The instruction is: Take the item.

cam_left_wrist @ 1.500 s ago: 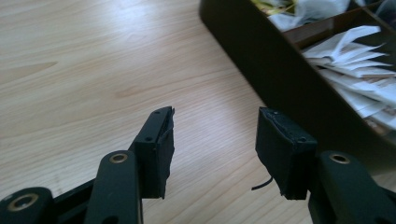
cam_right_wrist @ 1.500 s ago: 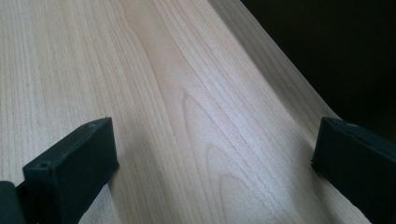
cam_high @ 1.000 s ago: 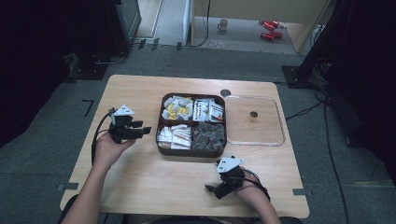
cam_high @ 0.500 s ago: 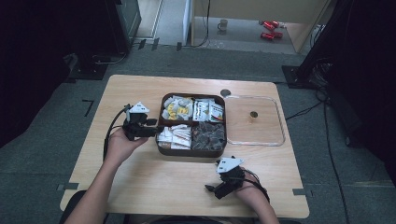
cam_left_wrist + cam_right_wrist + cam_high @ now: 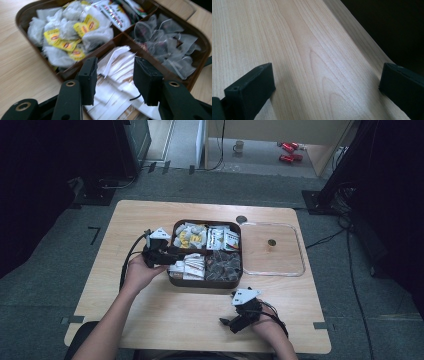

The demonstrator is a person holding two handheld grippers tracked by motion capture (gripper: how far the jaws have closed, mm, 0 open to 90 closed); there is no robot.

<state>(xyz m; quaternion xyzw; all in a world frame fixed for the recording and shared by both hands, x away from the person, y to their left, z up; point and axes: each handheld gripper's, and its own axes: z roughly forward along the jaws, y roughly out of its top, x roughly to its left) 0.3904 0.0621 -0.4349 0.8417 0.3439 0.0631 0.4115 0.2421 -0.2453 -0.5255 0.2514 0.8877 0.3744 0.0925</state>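
A divided tray point(image 5: 206, 282) sits mid-bench point(image 5: 150, 320), with a lid point(image 5: 300, 270) lying just right of it. The left hand-held gripper point(image 5: 172, 254) reaches over the tray's left edge, above the paper sachets point(image 5: 117, 75) in its near-left compartment. The right hand-held gripper point(image 5: 226, 322) rests near the bench's near edge.

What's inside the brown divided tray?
The brown tray holds four compartments: yellow-tagged tea bags, printed sachets, white paper packets under the open left tool, and clear pyramid bags. Lower layers are covered.
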